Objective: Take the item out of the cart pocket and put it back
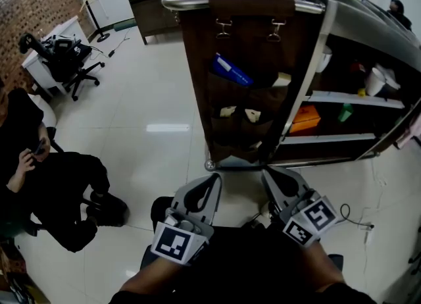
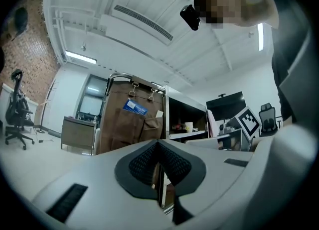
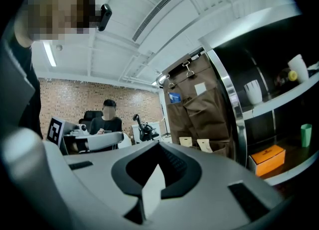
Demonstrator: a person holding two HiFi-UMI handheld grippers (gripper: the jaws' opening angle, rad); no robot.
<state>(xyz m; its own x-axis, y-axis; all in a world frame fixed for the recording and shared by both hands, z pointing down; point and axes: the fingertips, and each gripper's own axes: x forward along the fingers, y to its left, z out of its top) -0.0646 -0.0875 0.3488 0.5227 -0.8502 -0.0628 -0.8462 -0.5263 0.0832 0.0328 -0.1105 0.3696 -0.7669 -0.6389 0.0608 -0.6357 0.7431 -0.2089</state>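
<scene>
- An office is shown.
- A brick wall [image 1: 23, 6] and a glossy floor [image 1: 151, 99] are seen.
- A swivel chair [image 1: 72, 66], a desk [image 1: 150, 8] and a monitor [image 2: 227, 105] are seen.
- Strip lights [image 2: 79, 57] and a vent [image 2: 144, 22] are set in the ceiling.

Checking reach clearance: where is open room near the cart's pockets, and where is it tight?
Bare floor lies between the seated person and the pocket panel. Crowded: pockets hold a blue item and white cards; shelves carry an orange box.
</scene>
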